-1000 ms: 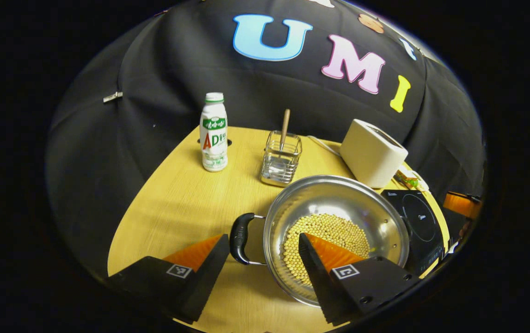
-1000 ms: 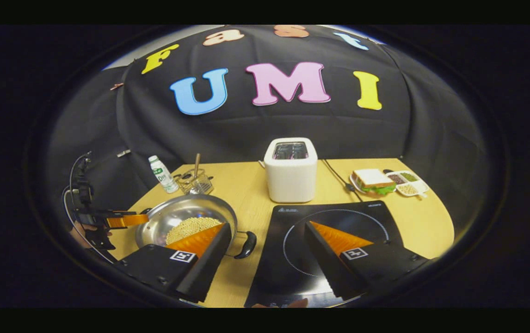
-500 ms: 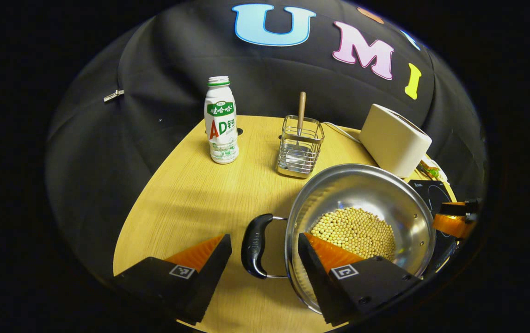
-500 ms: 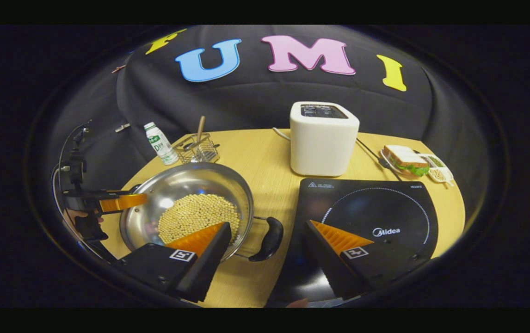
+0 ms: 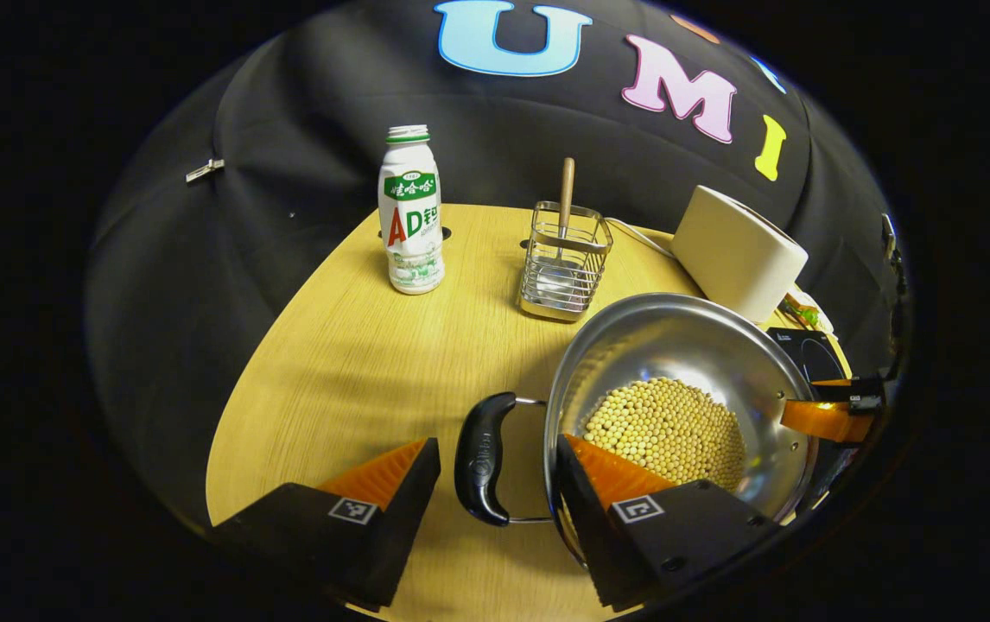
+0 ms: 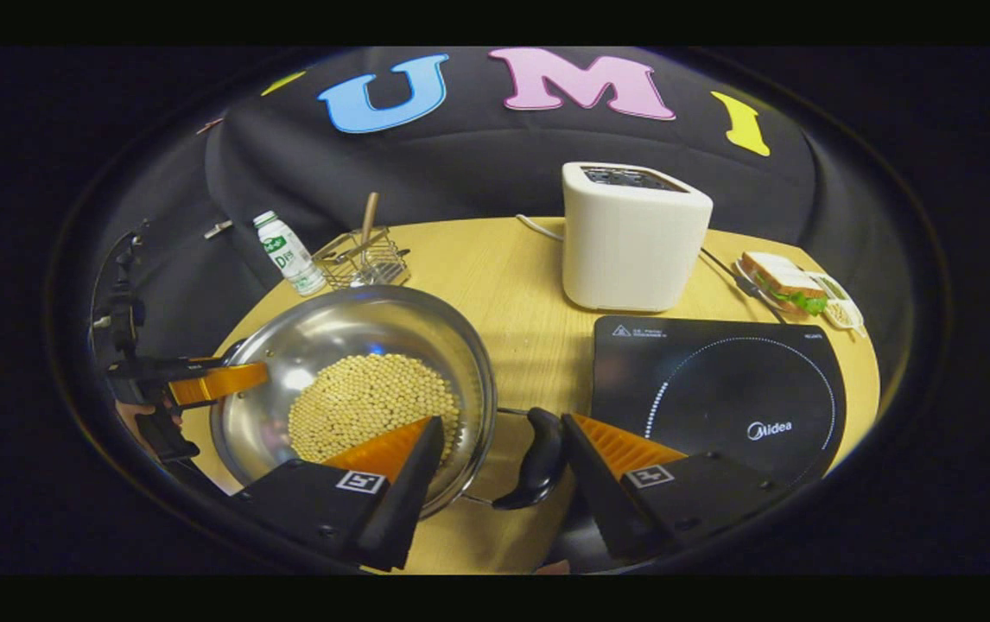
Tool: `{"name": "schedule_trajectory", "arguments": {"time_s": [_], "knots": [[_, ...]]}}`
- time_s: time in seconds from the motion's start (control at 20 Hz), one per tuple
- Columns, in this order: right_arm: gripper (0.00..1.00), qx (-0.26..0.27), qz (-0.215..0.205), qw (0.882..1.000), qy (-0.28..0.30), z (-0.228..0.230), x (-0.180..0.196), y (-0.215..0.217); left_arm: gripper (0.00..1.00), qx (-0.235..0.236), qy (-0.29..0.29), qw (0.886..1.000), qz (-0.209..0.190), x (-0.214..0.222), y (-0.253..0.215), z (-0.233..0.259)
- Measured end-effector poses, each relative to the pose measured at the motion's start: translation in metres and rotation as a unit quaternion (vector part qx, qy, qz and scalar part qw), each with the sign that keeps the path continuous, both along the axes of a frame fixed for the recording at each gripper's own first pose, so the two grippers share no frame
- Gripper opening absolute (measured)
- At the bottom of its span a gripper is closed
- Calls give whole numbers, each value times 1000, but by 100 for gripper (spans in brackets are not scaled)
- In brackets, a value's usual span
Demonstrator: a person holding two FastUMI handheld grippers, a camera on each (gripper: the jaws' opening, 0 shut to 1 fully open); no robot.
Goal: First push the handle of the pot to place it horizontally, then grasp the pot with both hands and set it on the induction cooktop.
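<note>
Left gripper (image 5: pixel 495 475): fingers spread, bracketing the black left handle (image 5: pixel 482 458) of the round stainless-steel pot (image 5: pixel 676 345), nothing clamped. The pot, holding yellow beans (image 6: pixel 365 402), stands on the wooden table (image 5: pixel 348 363), just beside the black glass induction cooktop (image 6: pixel 720 389). Right gripper (image 6: pixel 499 453): fingers likewise apart, straddling the black right handle (image 6: pixel 538 458); its outer finger appears to touch it. Judgement: close both grippers together, square on each handle; lift level so the beans stay put.
</note>
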State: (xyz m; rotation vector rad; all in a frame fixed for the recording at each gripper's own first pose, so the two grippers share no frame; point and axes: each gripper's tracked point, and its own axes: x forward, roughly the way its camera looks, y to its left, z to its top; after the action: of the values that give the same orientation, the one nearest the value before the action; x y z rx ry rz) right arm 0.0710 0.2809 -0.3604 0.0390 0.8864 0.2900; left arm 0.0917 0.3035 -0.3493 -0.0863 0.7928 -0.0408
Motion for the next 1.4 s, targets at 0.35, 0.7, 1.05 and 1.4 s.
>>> {"name": "schedule_trajectory", "arguments": {"time_s": [0.35, 0.7, 1.05, 1.4], "knots": [[81, -33, 16, 999, 12, -25, 1, 9, 65, -7, 4, 1000, 20, -2, -2, -7], [70, -51, -7, 998, 25, -28, 4, 5, 61, -6, 9, 1000, 27, -6, -2, -3], [61, -35, -2, 999, 30, -2, -6, -5, 55, 6, -4, 999, 44, -23, -9, 26], [61, -31, 2, 999, 22, 37, -14, -33, 55, 0, 6, 999, 43, -39, -37, 55]]}}
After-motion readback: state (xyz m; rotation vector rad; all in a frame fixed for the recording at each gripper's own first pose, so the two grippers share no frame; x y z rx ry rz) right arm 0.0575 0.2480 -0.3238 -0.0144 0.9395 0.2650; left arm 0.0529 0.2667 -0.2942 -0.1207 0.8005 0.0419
